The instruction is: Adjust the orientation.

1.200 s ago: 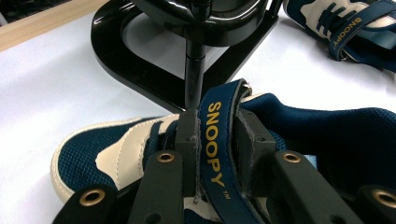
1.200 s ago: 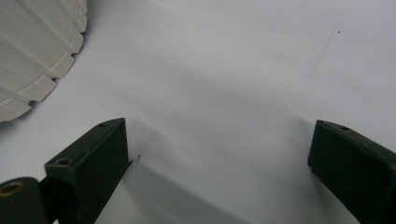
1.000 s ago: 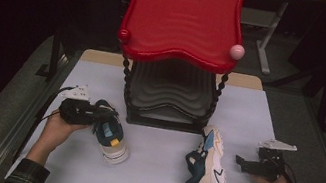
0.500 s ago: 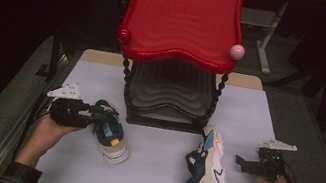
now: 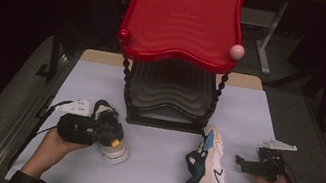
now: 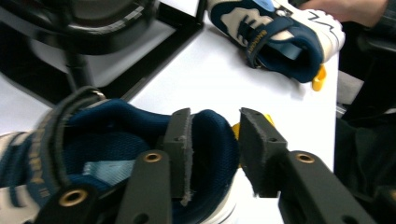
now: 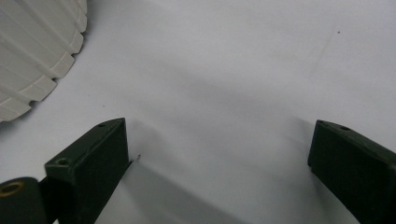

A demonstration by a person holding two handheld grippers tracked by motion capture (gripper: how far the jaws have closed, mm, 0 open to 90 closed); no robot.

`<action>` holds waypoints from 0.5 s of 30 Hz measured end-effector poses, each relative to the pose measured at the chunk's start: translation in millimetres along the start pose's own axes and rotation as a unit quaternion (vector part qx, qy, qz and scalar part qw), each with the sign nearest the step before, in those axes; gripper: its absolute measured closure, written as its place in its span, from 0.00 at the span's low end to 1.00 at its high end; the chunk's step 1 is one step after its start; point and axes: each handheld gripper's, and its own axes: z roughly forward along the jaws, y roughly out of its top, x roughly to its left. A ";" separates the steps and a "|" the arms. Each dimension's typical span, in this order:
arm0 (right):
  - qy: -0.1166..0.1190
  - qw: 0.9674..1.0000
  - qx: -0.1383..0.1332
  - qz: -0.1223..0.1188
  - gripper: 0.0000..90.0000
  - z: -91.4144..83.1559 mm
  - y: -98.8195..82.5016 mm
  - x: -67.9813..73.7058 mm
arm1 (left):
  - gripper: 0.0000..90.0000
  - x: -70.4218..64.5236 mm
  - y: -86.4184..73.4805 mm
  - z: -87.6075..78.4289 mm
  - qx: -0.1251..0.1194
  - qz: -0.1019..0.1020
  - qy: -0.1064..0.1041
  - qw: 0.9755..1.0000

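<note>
from above, a small navy and white shoe (image 5: 110, 133) is seen upright on the near left of the white counter (image 5: 155, 181), just in front of the red-topped black stand (image 5: 177, 48), with the left tongs (image 5: 104, 131) at its heel. a second shoe (image 5: 207, 162) is seen on its side at the near right, and the right tongs (image 5: 240, 162) are held just right of it, apart from it. in the left gripper view the detail is given: the left tongs (image 6: 215, 135) are parted, one jaw set inside the shoe's (image 6: 116, 140) opening and the other outside the heel collar, with a gap kept. in the right gripper view the right tongs (image 7: 219, 154) are spread wide over bare counter (image 7: 224, 70), a ribbed white sole (image 7: 37, 51) at the far left. since a second ago, the left hand (image 5: 57, 146) and the left shoe have been shifted a little; the right side is unchanged.
</note>
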 end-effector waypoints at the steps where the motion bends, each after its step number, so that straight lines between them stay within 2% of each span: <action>1: 0.000 1.000 0.000 0.000 0.05 0.0 0.0 0.0 | 0.80 -0.4 0.2 0.2 0.000 0.001 -0.008 1.000; 2: 0.000 1.000 0.000 0.000 0.05 0.0 0.0 0.0 | 0.85 -1.6 0.5 -0.2 0.001 0.002 -0.007 1.000; 4: 0.000 1.000 0.000 0.000 0.05 0.0 0.0 -0.1 | 0.88 -1.3 0.8 -2.6 0.006 0.002 -0.010 1.000; 8: 0.000 1.000 0.000 0.000 0.05 0.0 0.0 0.0 | 0.89 -1.5 1.3 -7.2 0.017 0.004 -0.012 1.000; 9: 0.000 1.000 0.000 0.000 0.05 0.0 0.0 0.0 | 0.89 -2.0 0.3 -13.2 0.024 0.007 -0.006 1.000; 15: 0.000 1.000 0.000 0.000 0.05 0.0 0.0 -0.1 | 0.89 0.1 -9.9 -32.8 0.026 -0.005 -0.001 1.000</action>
